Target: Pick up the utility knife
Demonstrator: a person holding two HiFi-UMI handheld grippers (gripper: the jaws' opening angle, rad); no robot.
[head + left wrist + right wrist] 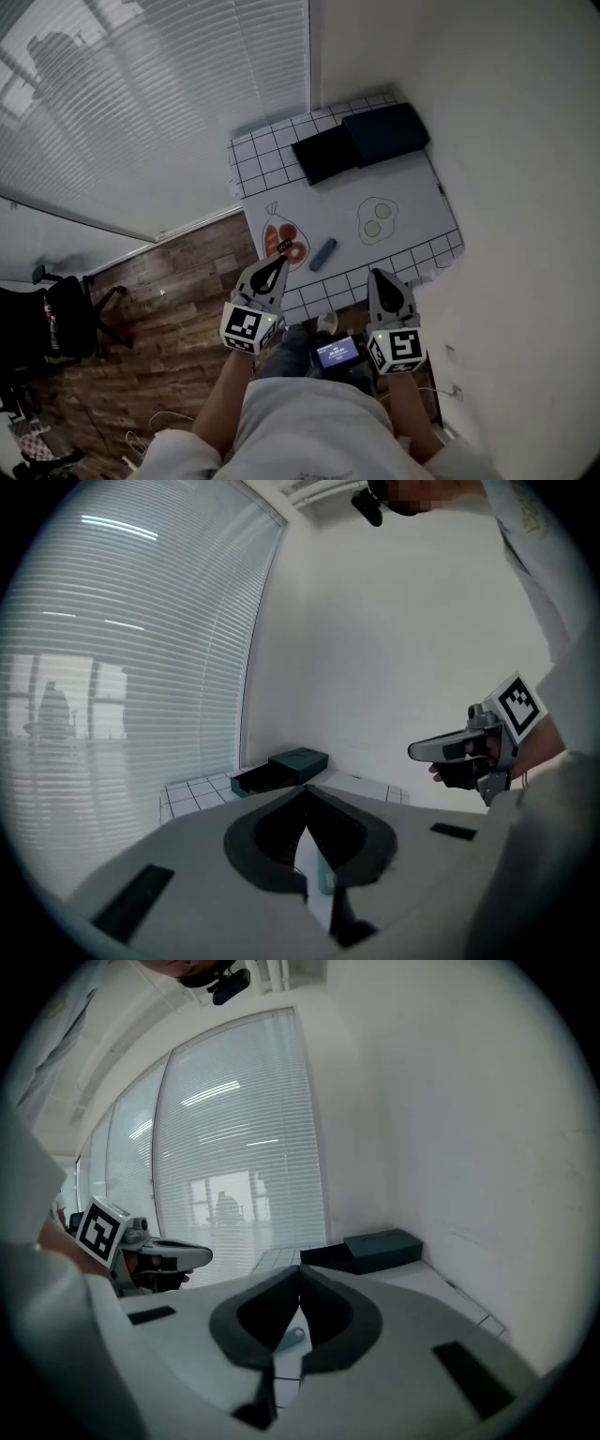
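A white wall (506, 141) fills the 3 o'clock side of our head view. Pale slatted window blinds (141, 103) take the 10 o'clock side, and brown wood-plank flooring (178, 291) runs below them. Between them stands the surface (412, 211), covered in a white cloth with a black grid along its edges.

At the surface's 12 o'clock end lie two boxes side by side and touching: a flat black box (324, 154) and, at its 2 o'clock, a dark teal box (386, 132).

We hold the left tongs (279, 257) over the surface's 7 o'clock corner. They are clenched, tips pressed together, with nothing gripped. The right tongs (377, 275) sit at the 6 o'clock edge, also clenched tip to tip and empty.

Two pictures are printed on the cloth. An orange-red one (292, 251) lies right under the left tongs, and a green outlined one (377, 220) lies at the middle.

The blue-grey oblong utility knife (322, 254) lies flat on the cloth, untouched. It is just at 3 o'clock of the left tongs' tips and at 10 o'clock of the right tongs, apart from both. In the right gripper view it shows through the slot below the closed tips.
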